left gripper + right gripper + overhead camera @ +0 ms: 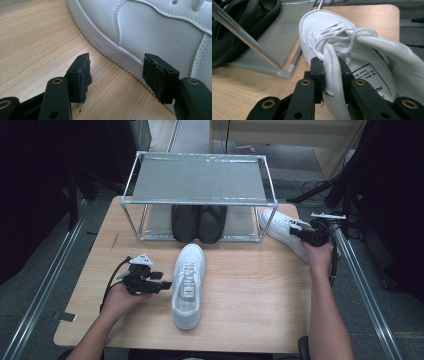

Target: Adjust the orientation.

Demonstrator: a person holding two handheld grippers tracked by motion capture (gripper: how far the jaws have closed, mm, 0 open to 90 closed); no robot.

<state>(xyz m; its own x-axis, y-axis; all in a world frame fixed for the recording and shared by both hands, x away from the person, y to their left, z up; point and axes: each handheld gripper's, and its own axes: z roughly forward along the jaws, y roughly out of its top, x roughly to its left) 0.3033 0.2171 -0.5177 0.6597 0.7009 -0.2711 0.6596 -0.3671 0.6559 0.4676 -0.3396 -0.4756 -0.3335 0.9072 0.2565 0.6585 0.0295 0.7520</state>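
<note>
High view. Left gripper (159,284): jaws apart, grasping nothing, resting on the wooden table (250,285). White sneaker (188,285) lies just ahead of its jaws, toe toward the metal shoe rack (199,195). Right gripper (300,233): at the table's far right edge, against the second white sneaker (282,230), which sits beside the rack's right leg. Black shoes (198,222) stand on the rack's lower shelf.

Left gripper view. Jaws stand wide; the sneaker's side wall (155,32) and ribbed sole edge lie just beyond and between them, the right pad near the sole. Pebbled upper looks soft, likely light; the smooth side may slip.

Right gripper view. Jaws clenched on the second sneaker's padded collar (334,72), beside the laces (332,35), insole label (372,75) just right. The collar is pliant yet thick, judged a sound hold; the shoe may swing toe-down when lifted.
</note>
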